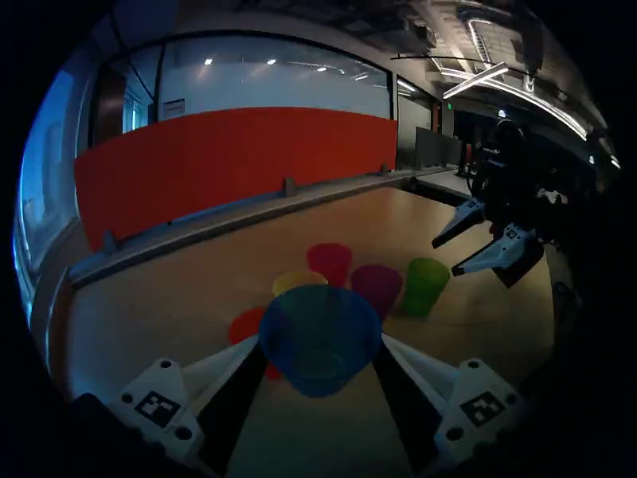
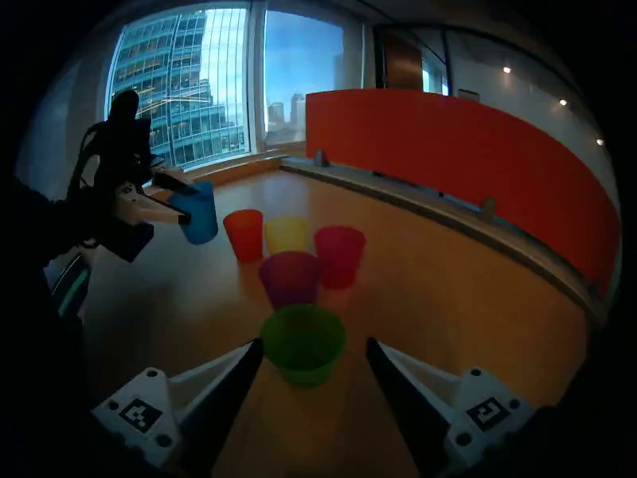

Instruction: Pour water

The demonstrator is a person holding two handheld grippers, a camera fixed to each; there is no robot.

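My left gripper (image 1: 318, 341) is shut on a blue cup (image 1: 318, 350), held above the wooden table (image 1: 199, 287). The right gripper view shows that blue cup (image 2: 199, 213) raised beside the orange cup (image 2: 244, 233), with the left gripper (image 2: 183, 205) on it. Past it stand an orange cup (image 1: 245, 325), a yellow cup (image 1: 298, 280), a red cup (image 1: 330, 261), a purple cup (image 1: 376, 288) and a green cup (image 1: 424, 285). My right gripper (image 2: 312, 342) is open, and the green cup (image 2: 302, 344) stands just ahead between its fingers. That right gripper (image 1: 447, 256) hovers right of the green cup.
A low orange partition (image 1: 239, 159) with a grey rail runs along the table's far edge. Large windows (image 2: 183, 88) lie behind the person holding the left gripper. Bare wood (image 2: 446, 287) stretches to the right of the cups.
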